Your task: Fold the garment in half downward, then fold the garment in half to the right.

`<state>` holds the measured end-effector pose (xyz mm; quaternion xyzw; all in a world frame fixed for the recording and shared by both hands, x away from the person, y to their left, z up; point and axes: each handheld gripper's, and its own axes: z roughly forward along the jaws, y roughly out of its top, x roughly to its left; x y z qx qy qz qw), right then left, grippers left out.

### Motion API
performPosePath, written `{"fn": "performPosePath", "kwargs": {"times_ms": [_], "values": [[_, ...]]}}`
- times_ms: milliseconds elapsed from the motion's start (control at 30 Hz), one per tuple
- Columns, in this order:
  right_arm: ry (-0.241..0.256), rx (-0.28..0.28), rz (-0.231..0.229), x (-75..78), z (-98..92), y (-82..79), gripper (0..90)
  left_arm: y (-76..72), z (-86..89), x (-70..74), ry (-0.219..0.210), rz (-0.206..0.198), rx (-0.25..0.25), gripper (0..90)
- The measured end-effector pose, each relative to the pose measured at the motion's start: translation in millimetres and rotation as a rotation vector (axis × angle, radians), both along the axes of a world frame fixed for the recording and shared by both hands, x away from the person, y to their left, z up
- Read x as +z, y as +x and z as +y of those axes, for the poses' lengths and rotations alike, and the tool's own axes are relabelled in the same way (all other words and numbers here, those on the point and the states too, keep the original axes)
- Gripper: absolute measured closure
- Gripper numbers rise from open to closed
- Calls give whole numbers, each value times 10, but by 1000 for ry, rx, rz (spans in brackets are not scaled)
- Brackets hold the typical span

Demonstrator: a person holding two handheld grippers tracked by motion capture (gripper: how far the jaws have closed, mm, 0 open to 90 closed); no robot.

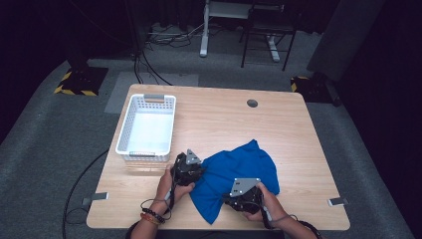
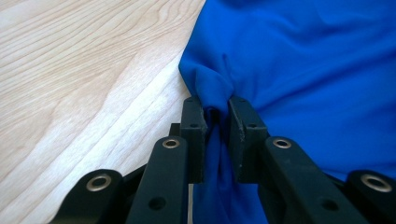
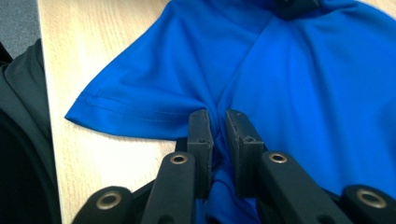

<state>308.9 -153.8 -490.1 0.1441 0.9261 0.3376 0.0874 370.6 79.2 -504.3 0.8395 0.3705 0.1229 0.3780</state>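
Lying crumpled on the near half of the table (image 1: 219, 119), right of centre, is a blue shirt (image 1: 239, 172) (short sleeve, hemmed cuff visible in the right gripper view). Both tools are clamped on it.

Left tool (image 1: 191, 167): at the shirt's 9 o'clock edge. Left gripper view shows the jaws closed on a bunched fold of blue fabric (image 2: 299, 70), cloth squeezed up between them, bare wood to the left of the pinch.

Right tool (image 1: 242, 196): at the shirt's 6 o'clock, near the front table edge. Right gripper view shows its jaws pinched on a ridge of fabric just beside the sleeve (image 3: 135, 100); the sleeve lies flat on the wood toward 9 o'clock in that view. A dark sleeve of the person's clothing sits at that view's left edge.

Outward: a white slotted basket (image 1: 147, 128) stands at 10 o'clock from the shirt, near the left tool but apart from it. A round grey cable port (image 1: 252, 103) sits in the tabletop at 12 o'clock, well apart. Grey carpet around the table.
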Motion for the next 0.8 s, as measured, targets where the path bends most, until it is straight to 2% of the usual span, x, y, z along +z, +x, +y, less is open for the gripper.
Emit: {"fn": "performPosePath", "kwargs": {"times_ms": [167,300,433,667,800], "values": [[-8,31,-10,13,44,-15,821,-17,61,5,0,4,8,773],[-10,44,-1,2,72,-13,825,-35,92,18,18,11,-9,781],[-9,52,-2,10,79,-12,830,-44,112,30,18,16,-11,786],[21,48,5,50,23,-14,835,-39,104,78,7,2,-24,790],[56,38,3,103,-19,-9,834,-61,116,113,2,-14,-21,791]]}}
